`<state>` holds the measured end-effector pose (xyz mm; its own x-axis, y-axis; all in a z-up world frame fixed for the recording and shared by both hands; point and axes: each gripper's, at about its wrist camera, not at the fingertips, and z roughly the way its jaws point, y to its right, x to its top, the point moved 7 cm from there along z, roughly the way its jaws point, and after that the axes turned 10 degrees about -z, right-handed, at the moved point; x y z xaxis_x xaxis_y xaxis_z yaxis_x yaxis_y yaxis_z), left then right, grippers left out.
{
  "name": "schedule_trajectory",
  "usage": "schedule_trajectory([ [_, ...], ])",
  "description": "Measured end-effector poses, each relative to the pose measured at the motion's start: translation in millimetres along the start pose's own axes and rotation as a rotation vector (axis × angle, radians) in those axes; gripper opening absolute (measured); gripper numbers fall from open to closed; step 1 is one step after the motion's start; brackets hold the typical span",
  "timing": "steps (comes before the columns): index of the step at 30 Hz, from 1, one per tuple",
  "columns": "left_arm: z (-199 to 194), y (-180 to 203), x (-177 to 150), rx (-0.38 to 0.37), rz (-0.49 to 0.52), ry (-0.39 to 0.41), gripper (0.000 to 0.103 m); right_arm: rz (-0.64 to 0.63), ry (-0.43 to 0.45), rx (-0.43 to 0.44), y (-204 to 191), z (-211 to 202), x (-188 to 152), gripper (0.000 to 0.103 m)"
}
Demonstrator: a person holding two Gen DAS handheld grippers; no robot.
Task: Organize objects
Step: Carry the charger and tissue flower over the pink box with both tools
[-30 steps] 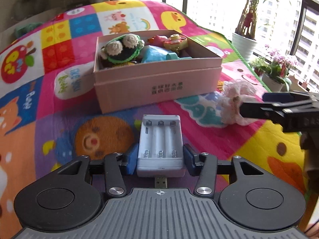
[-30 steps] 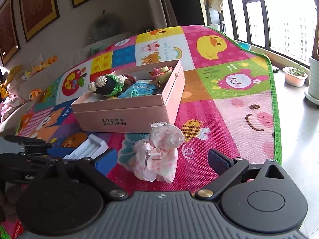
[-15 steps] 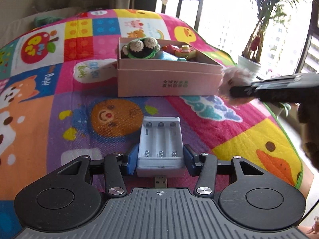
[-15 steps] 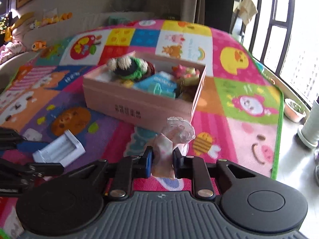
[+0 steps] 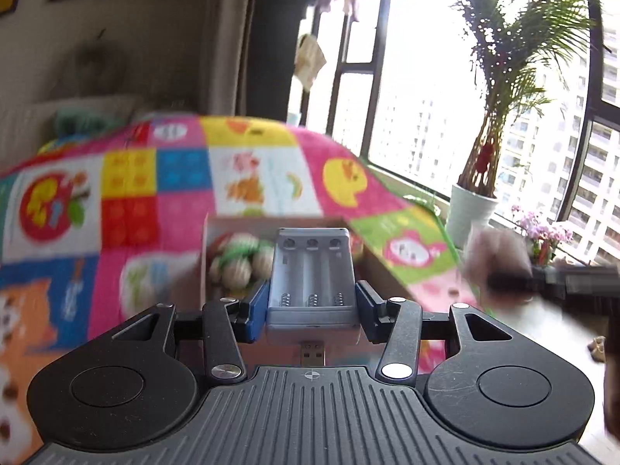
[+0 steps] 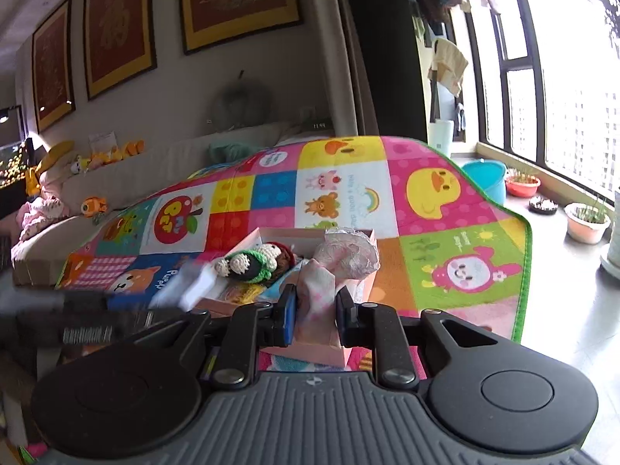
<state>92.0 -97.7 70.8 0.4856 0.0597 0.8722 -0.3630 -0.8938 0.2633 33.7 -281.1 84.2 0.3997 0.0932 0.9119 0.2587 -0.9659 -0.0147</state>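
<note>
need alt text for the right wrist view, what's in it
The right tool is shut on a pink-and-white cloth bundle, held above an open pink box on a colourful patchwork play mat. A crocheted green and cream toy lies in the box. Framed pictures hang behind; windows on the right.

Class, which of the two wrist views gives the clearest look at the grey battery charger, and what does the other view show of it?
The left wrist view: the battery charger sits sharp and centred between the left gripper jaws, its three slots and springs visible. In the right wrist view it is only a pale motion-blurred smear at the left.
</note>
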Motion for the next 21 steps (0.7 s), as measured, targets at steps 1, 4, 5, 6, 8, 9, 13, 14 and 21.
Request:
schedule_trajectory([
  [1, 14.9, 5.2, 8.1, -0.008, 0.018, 0.005, 0.052, 0.011, -0.009, 0.003, 1.5, 3.3, -4.7, 0.020],
  [4, 62.1, 7.1, 16.3, 0.068, 0.083, -0.014, 0.052, 0.027, -0.029, 0.008, 5.1, 8.9, -14.4, 0.020],
  [5, 73.2, 3.4, 14.3, 0.098, 0.079, -0.030, 0.052, 0.027, -0.032, 0.007, 6.8, 8.7, -17.1, 0.020],
  [6, 79.2, -2.0, 11.2, 0.106, 0.056, -0.040, 0.053, 0.025, -0.034, 0.004, 9.4, 8.5, -19.0, 0.020],
  [8, 77.4, -8.7, 7.1, 0.069, 0.030, -0.027, 0.053, 0.028, -0.041, -0.006, 15.9, 8.7, -24.5, 0.020],
  [9, 73.3, -10.2, 5.5, 0.056, 0.027, -0.018, 0.053, 0.035, -0.047, -0.010, 19.9, 9.9, -27.1, 0.020],
  [13, 44.5, -18.4, 8.9, 0.017, 0.004, 0.061, 0.053, 0.094, -0.103, -0.012, 32.3, 25.2, -36.9, 0.021],
  [14, 36.5, -22.8, 13.1, 0.023, -0.015, 0.092, 0.053, 0.102, -0.113, -0.012, 32.3, 28.4, -38.2, 0.021],
  [21, 13.3, -74.0, 19.1, 0.050, -0.205, 0.165, 0.050, 0.064, -0.117, 0.002, 20.2, 46.1, -19.2, 0.021],
])
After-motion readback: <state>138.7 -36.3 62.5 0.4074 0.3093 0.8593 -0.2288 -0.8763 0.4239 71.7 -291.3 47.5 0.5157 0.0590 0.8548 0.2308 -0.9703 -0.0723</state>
